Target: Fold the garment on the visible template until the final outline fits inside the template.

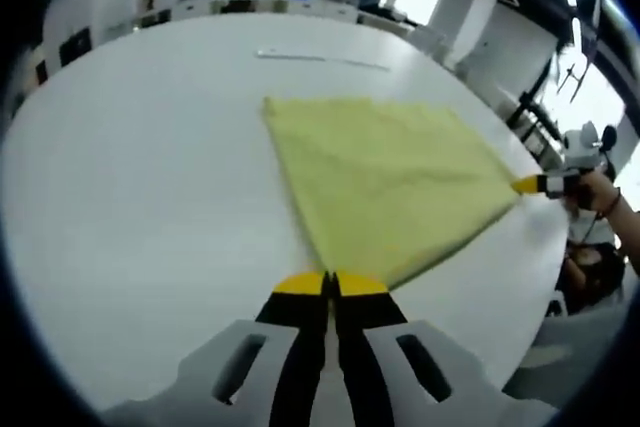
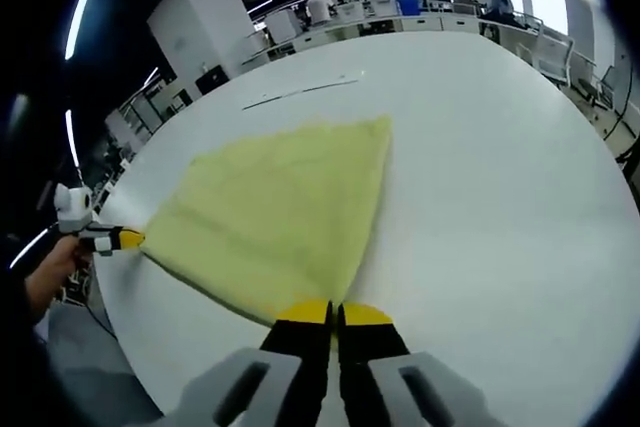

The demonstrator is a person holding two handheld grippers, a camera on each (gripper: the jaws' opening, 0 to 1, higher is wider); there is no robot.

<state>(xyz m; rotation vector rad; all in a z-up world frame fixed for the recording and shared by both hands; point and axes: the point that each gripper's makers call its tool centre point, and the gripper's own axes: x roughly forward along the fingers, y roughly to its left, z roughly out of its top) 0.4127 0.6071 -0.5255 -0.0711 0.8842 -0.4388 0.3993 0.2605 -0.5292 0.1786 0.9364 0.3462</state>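
A pale yellow garment [image 1: 390,182] lies spread on the white table [image 1: 140,197], tapering to a far corner. My left gripper [image 1: 330,284] is shut on its near corner at the table's edge. In the left gripper view my right gripper [image 1: 527,184], held by a hand, pinches the garment's corner at the right. In the right gripper view my right gripper [image 2: 333,313] is shut on the near corner of the garment [image 2: 280,212], and my left gripper [image 2: 125,239] grips the corner at the left.
A thin grey line [image 1: 320,56] marks the table beyond the cloth, also seen as a line [image 2: 300,92] in the right gripper view. The table edge runs just behind both grippers. Desks and people stand far off in the room.
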